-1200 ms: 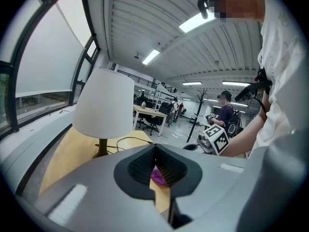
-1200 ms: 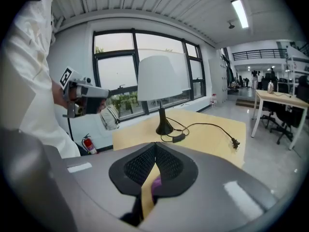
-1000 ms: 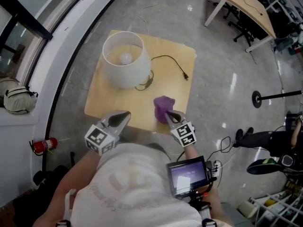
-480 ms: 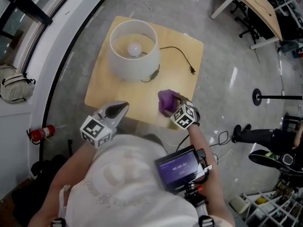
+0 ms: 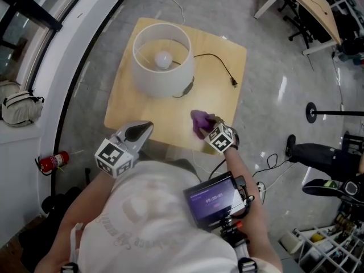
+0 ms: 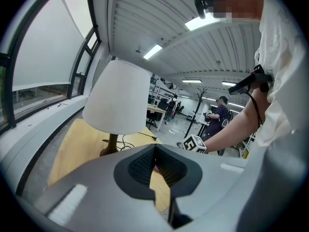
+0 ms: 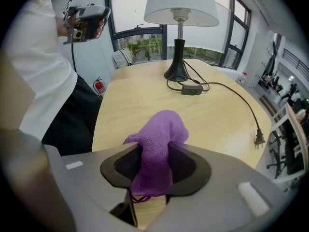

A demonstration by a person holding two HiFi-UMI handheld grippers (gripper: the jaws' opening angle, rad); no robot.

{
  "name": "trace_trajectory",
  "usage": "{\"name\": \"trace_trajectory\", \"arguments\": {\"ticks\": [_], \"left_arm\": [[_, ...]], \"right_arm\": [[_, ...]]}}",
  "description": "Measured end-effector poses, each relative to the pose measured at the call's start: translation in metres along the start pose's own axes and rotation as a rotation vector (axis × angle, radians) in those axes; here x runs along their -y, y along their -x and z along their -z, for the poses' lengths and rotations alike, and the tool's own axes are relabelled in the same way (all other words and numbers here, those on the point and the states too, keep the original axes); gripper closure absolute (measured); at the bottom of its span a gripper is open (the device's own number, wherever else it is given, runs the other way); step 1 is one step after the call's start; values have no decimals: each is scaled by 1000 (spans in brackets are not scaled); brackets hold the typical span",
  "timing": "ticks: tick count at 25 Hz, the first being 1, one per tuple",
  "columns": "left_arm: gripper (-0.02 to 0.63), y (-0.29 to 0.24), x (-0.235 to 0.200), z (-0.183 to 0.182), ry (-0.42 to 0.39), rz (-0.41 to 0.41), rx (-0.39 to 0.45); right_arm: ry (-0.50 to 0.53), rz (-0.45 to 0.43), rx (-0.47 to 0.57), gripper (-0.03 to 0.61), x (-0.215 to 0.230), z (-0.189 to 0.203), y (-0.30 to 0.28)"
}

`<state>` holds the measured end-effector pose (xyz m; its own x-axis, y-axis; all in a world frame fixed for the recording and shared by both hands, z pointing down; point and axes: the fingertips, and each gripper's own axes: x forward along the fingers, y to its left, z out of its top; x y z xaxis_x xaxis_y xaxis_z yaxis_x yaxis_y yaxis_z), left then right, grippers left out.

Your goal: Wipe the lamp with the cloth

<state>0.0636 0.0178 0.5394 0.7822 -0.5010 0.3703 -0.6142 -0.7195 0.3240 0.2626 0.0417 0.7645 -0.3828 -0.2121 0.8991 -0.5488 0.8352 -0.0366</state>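
Right claw (image 7: 155, 148) has just been closing; its pads now pinch the bunched purple cloth (image 7: 159, 124) low over the counter (image 7: 120, 110). The lamp (image 7: 181, 13) stands upright at 12 o'clock from it, well apart. Left claw (image 6: 154, 153): jaws together, nothing between.

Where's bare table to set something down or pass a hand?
Free: the table's near-left stretch, between the lamp and the near edge, left of the cloth; also the far-right corner beyond the cord. Crowded: the lamp's base with its cord, and the cloth's near-right corner.
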Motion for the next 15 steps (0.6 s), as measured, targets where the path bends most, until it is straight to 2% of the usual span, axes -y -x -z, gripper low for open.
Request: {"name": "trace_trajectory", "arguments": {"ticks": [3,6,11,15], "left_arm": [[614,-1,-3,-2,-9,17,-1],[614,-1,-7,-5,-18,41,-4],[614,-1,-15,-16,-32,71,3],[614,0,-19,-31,-62,99,17]], "right_arm": [[-66,6,26,430,-4,-2,3],[-190,34,116,437,-6,-15,15],[-384,92,349,439,0,-51,52],[-507,143,600,437,13,-90,105]]}}
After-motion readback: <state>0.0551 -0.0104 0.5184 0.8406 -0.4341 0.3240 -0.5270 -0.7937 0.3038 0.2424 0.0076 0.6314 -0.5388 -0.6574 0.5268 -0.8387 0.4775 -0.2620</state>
